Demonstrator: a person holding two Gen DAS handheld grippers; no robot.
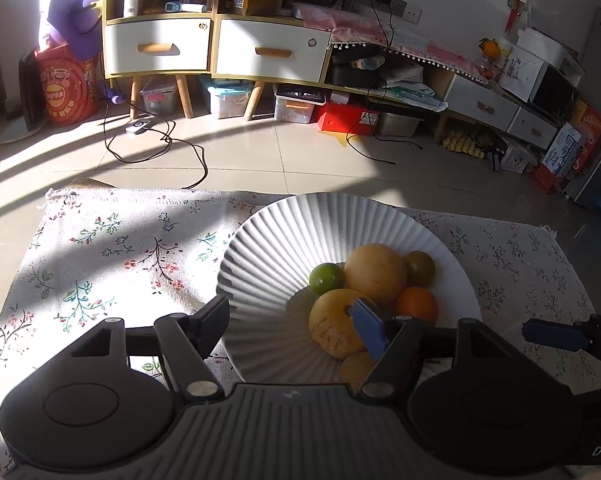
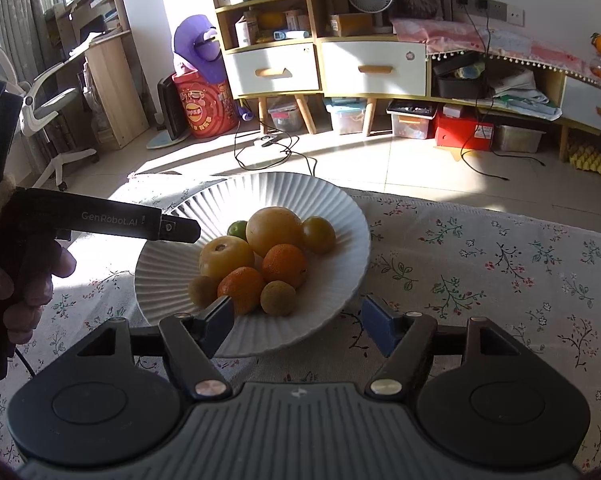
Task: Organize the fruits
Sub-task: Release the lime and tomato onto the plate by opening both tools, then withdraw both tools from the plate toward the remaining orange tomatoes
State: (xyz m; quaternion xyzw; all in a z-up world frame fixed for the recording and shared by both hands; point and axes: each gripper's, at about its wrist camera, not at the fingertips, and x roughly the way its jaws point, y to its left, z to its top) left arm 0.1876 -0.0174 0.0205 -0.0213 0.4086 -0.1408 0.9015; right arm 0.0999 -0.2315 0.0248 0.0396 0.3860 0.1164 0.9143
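A white ribbed plate (image 1: 260,240) (image 2: 340,216) on the floral cloth holds several fruits: two large yellow ones (image 2: 274,230) (image 2: 225,256), a green lime (image 2: 238,229), a dark green fruit (image 2: 318,234), two oranges (image 2: 284,265) (image 2: 240,289) and two small brown fruits (image 2: 278,298). My left gripper (image 1: 294,320) is open over the plate's near side, its right finger in front of a yellow fruit (image 1: 334,324). My right gripper (image 2: 298,322) is open and empty at the plate's near rim. The left gripper also shows in the right wrist view (image 2: 172,230).
The floral cloth (image 1: 112,248) (image 2: 500,264) covers the low table. Beyond it lie tiled floor (image 1: 280,152), black cables (image 1: 156,148), cabinets with drawers (image 1: 220,48) and storage boxes. An office chair (image 2: 40,92) stands far left.
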